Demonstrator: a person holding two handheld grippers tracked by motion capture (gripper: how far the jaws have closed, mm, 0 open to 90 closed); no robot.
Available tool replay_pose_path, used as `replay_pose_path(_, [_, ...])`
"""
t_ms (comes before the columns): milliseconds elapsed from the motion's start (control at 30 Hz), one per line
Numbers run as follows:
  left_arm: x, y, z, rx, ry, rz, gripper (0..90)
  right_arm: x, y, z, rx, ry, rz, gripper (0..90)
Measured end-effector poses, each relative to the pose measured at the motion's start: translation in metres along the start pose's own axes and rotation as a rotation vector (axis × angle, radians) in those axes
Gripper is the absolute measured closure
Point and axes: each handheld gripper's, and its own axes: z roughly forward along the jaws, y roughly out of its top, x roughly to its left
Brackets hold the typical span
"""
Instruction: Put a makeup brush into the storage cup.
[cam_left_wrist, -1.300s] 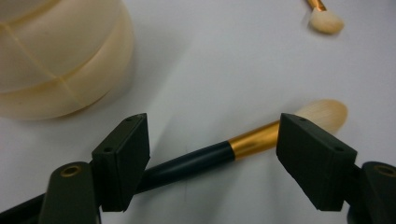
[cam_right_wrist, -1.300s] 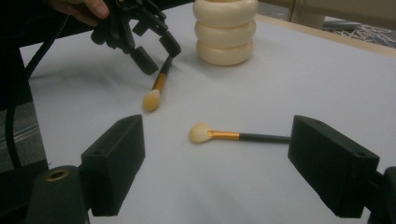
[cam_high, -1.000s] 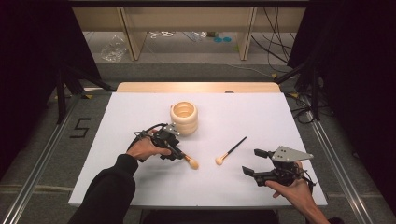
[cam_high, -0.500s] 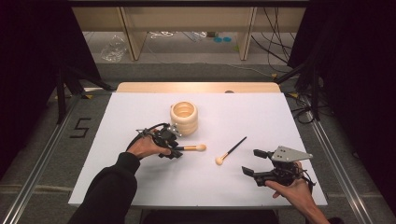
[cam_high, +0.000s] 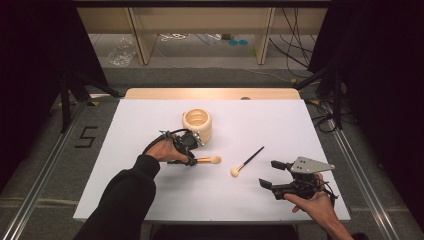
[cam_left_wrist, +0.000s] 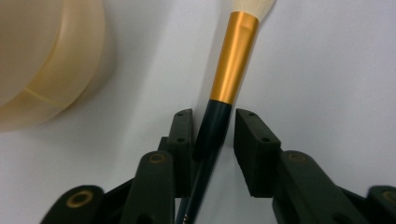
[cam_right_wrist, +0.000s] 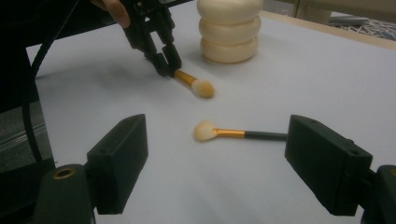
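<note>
Left gripper (cam_high: 192, 156) grips a makeup brush (cam_high: 209, 160) by its dark handle, now swung level from its earlier downward slant, beside the cream holder (cam_high: 197, 123), likely its destination. A second brush (cam_high: 247, 161) lies mid-worktop (cam_high: 310, 130). Right gripper (cam_high: 272, 175) waits wide, empty.

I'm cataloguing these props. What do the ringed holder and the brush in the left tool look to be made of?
Holder: cream and smooth, with stacked rounded rings and a soft, even sheen; probably moulded plastic or resin, though glazed ceramic can't be ruled out.
Brush: glossy dark handle, likely lacquered wood or plastic; a gold ferrule with a brushed metallic shine; pale soft bristles, fibre type unclear.
</note>
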Motion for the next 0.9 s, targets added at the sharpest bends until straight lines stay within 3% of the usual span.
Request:
replay_pose_path(167, [0.0,0.008,0.001,0.048,-0.012,0.017,72.5,0.0,0.0,0.001,0.004,0.006,0.002,22.6])
replay_pose_path(233, [-0.001,0.009,0.001,0.065,-0.031,-0.016,73.8,0.001,0.0,0.001,0.005,0.008,0.0,22.9])
replay_pose_path(500, [0.0,0.016,0.002,0.117,-0.023,0.017,75.3,0.001,0.0,0.001,0.014,0.013,-0.002,23.5])
replay_pose_path(900, [-0.002,0.023,0.003,0.173,-0.026,0.019,78.3,0.001,-0.001,0.001,0.019,0.014,0.001,23.8])
